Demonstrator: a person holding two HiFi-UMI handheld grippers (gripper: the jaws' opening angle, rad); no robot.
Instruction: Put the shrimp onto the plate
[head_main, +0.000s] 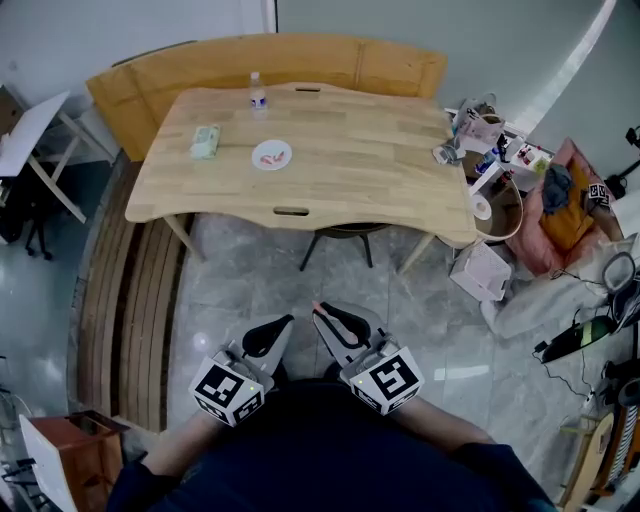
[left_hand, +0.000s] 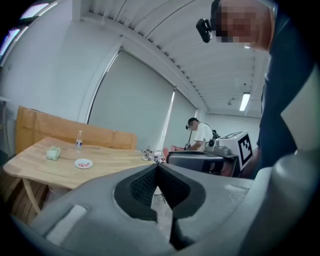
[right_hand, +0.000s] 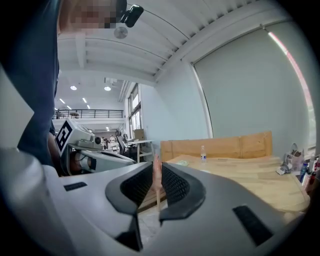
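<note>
A white plate (head_main: 271, 155) with red shrimp pieces on it lies on the wooden table (head_main: 380, 170), far ahead of me. In the left gripper view the plate (left_hand: 83, 163) shows small at the left. Both grippers are held low over the floor, close to my body and well short of the table. My right gripper (head_main: 320, 308) is shut on a thin pink shrimp (right_hand: 157, 175), which stands upright between its pads (right_hand: 172, 182); its tip (head_main: 318, 304) pokes out in the head view. My left gripper (head_main: 288, 320) is shut with nothing in it.
On the table stand a water bottle (head_main: 257, 92) and a green packet (head_main: 205, 141). A wooden bench (head_main: 130, 290) runs along the left and back. A chair (head_main: 345, 232) is tucked under the table's front. A cluttered side table (head_main: 490, 150) and boxes stand at the right. Another person (left_hand: 196, 134) is far off.
</note>
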